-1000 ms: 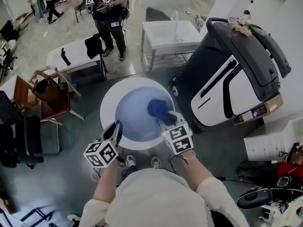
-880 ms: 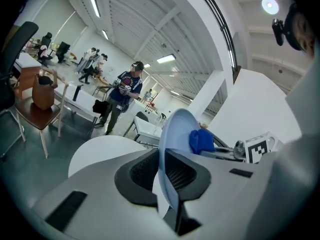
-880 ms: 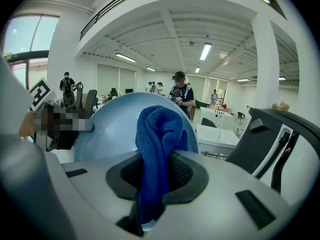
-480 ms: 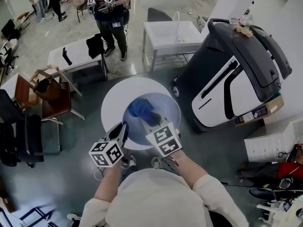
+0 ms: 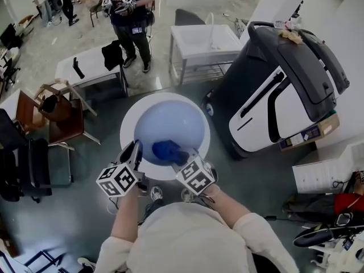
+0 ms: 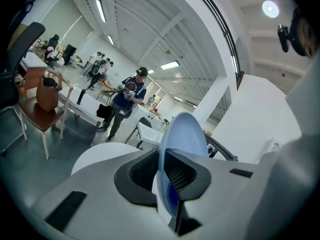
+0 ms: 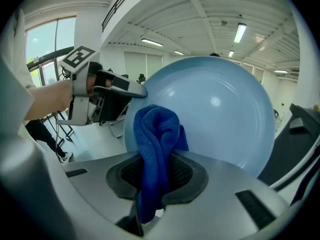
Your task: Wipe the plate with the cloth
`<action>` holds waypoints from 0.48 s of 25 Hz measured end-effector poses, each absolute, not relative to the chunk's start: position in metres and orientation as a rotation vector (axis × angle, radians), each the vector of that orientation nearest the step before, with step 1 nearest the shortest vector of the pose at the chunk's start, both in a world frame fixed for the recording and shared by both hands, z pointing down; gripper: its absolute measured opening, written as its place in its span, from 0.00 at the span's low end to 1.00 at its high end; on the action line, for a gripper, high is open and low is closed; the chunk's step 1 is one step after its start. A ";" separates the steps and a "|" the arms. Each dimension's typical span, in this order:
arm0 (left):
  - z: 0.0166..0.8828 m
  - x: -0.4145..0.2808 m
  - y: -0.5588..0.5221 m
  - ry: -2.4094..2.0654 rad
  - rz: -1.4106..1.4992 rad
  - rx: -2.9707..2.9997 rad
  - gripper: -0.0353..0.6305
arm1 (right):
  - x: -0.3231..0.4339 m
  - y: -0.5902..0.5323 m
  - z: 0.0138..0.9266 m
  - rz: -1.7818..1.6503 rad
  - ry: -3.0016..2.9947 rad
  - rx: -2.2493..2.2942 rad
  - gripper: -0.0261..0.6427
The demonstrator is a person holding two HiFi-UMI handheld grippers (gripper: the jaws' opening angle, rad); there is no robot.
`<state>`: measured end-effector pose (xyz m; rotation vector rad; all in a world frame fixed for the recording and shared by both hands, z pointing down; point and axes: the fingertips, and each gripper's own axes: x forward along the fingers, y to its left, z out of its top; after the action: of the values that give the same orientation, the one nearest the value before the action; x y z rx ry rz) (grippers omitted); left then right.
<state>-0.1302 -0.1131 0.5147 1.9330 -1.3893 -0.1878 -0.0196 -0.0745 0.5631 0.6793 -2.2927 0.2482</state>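
**Head view:** plate (image 5: pixel 169 118) hides most of the table (image 5: pixel 126 132); cloth (image 5: pixel 165 150) masks the plate's face at 6 o'clock.

**Left gripper view:** plate nearly edge-on, face barely seen, lower rim lost inside the left gripper (image 6: pixel 161 159).

**Right gripper view:** cloth's lower end buried in the right gripper (image 7: pixel 155 165); cloth-to-plate contact possibly behind the fold.

Overhead head view, close gripper views share plate (image 5: pixel 170 121).
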 end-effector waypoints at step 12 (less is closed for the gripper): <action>0.531 -0.119 -0.094 -1.336 -0.133 1.925 0.13 | 0.063 -0.160 0.532 0.189 -2.157 1.106 0.17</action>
<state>-0.1193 -0.0941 0.5314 1.9246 -1.3362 -0.1329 0.0629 -0.1597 0.5316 1.1063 -2.1567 0.1889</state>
